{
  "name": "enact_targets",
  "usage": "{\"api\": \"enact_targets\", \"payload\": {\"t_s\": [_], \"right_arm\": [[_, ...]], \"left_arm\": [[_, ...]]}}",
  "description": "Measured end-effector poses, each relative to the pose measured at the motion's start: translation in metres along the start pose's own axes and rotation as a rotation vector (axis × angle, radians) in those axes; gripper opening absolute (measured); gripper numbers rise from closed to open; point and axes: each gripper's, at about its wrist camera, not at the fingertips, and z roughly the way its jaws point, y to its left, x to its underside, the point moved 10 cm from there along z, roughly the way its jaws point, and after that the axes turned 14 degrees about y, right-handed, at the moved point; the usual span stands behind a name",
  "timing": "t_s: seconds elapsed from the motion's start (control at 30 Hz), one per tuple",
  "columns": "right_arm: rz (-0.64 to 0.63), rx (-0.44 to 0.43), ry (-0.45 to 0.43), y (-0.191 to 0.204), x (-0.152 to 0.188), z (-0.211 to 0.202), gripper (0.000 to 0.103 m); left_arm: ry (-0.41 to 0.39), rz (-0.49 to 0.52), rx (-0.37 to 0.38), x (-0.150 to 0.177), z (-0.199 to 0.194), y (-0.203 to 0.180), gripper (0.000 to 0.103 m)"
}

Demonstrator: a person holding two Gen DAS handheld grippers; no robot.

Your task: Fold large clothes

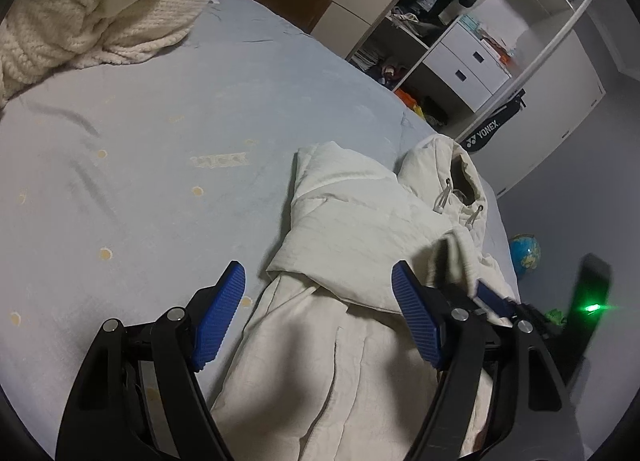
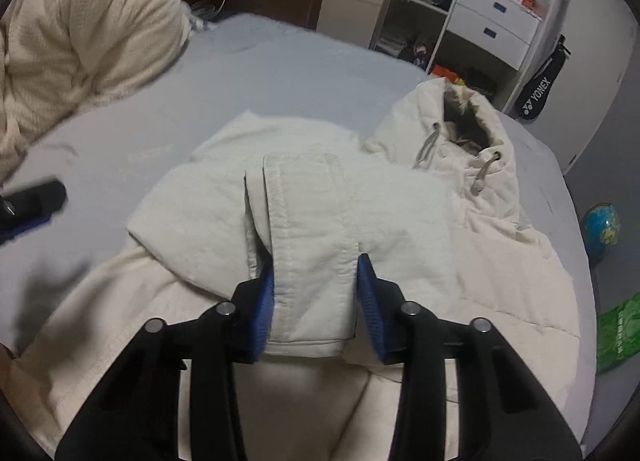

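Note:
A cream hooded jacket [image 1: 360, 221] lies on the pale blue bed [image 1: 168, 133], hood [image 1: 456, 177] toward the far right edge, one sleeve folded across its body. My left gripper [image 1: 318, 277] is open and empty above the jacket's lower left part. In the right wrist view the jacket [image 2: 200, 197] fills the middle. My right gripper [image 2: 316, 261] is shut on the cuff of the other sleeve [image 2: 312, 229] and holds it over the jacket's body. The right gripper also shows in the left wrist view [image 1: 492, 297], blurred.
A cream knitted blanket [image 1: 92, 9] is heaped at the bed's far left. An open wardrobe with drawers [image 1: 468, 61] stands beyond the bed. A racket bag [image 1: 492, 125], a globe [image 1: 525, 255] and a green bag [image 2: 618, 333] lie on the floor to the right.

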Motion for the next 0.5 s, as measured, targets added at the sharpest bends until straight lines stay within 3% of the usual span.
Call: {"api": "enact_targets", "payload": {"t_s": [0.13, 0.3, 0.5], "right_arm": [[0.106, -0.041, -0.064, -0.041, -0.007, -0.029, 0.030], [0.330, -0.128, -0.111, -0.120, -0.007, -0.055, 0.027], [0.590, -0.158, -0.098, -0.226, 0.025, -0.056, 0.027]], "left_arm": [[0.001, -0.002, -0.001, 0.001, 0.001, 0.001, 0.072], [0.004, 0.022, -0.006, 0.002, 0.002, -0.003, 0.072], [0.006, 0.080, -0.025, 0.005, 0.004, -0.014, 0.072]]}}
